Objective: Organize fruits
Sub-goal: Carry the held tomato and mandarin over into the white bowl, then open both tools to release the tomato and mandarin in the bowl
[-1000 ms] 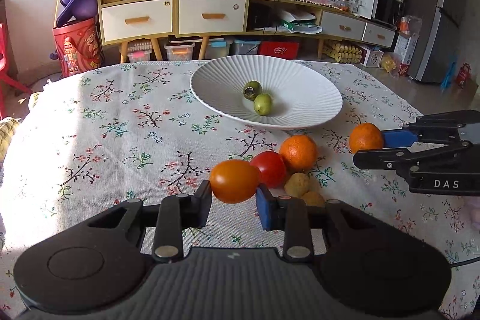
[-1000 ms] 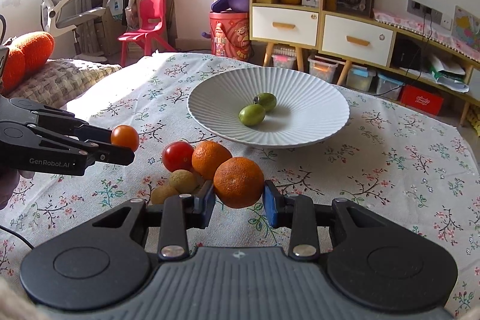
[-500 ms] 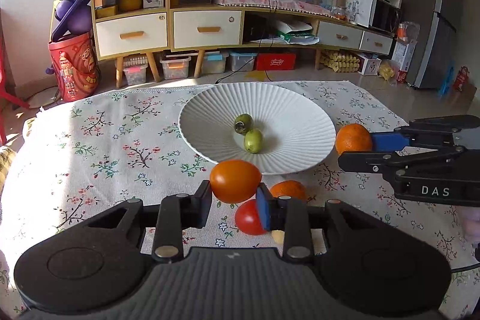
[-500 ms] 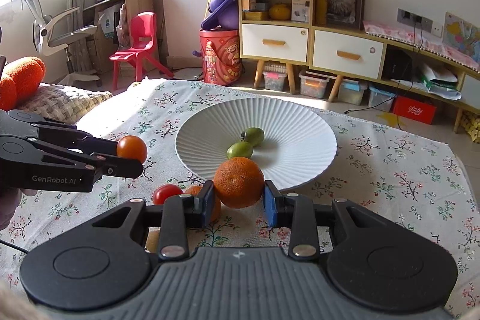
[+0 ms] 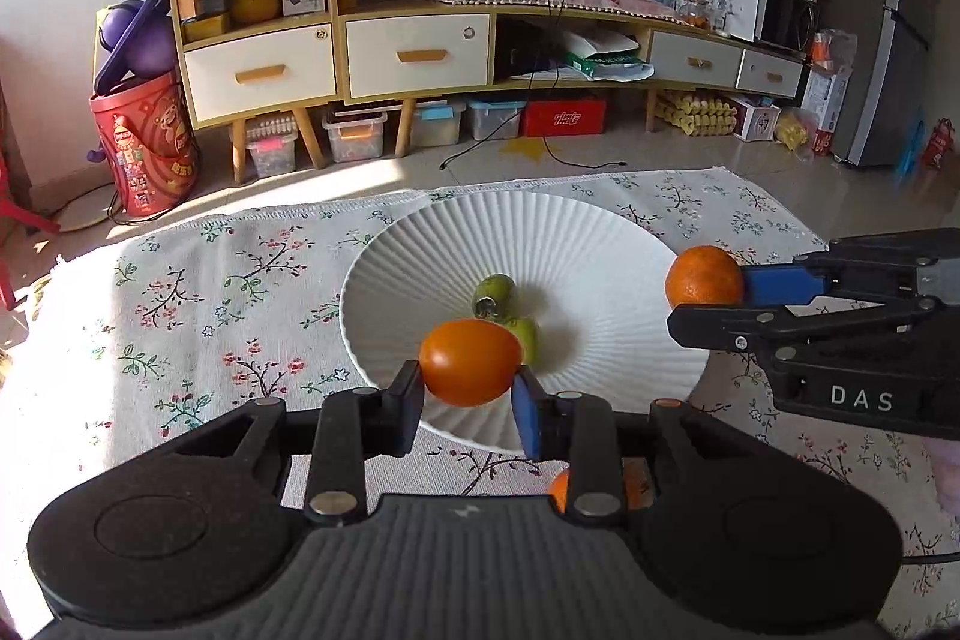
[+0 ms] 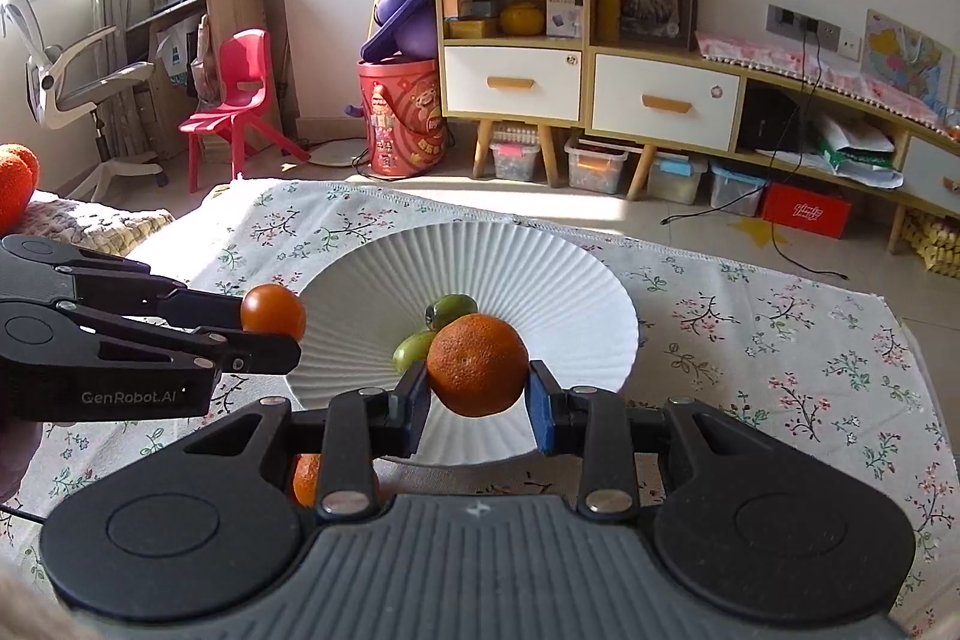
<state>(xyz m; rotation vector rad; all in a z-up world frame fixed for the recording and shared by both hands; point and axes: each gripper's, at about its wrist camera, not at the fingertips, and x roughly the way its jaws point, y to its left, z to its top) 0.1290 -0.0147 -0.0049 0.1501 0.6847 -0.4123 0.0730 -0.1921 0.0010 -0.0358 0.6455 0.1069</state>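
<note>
Above white plate (image 5: 630, 244), both tools tilt down, gripping fruit.

Showing a smooth orange-red tomato (image 5: 470, 361) in the black left claw (image 5: 468, 400), a dimpled orange mandarin (image 6: 477, 364) in the black, blue-padded right claw (image 6: 478, 409). Showing two green fruits (image 6: 451, 310) on a ribbed white plate (image 6: 540, 274), white floral tablecloth (image 6: 750, 340) beneath.

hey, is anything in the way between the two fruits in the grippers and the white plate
Nothing visible blocks either. The orange tomato in the left gripper and the mandarin in the right gripper hang over the white plate's near rim. Two green fruits lie at its centre, bare plate around them.
</note>
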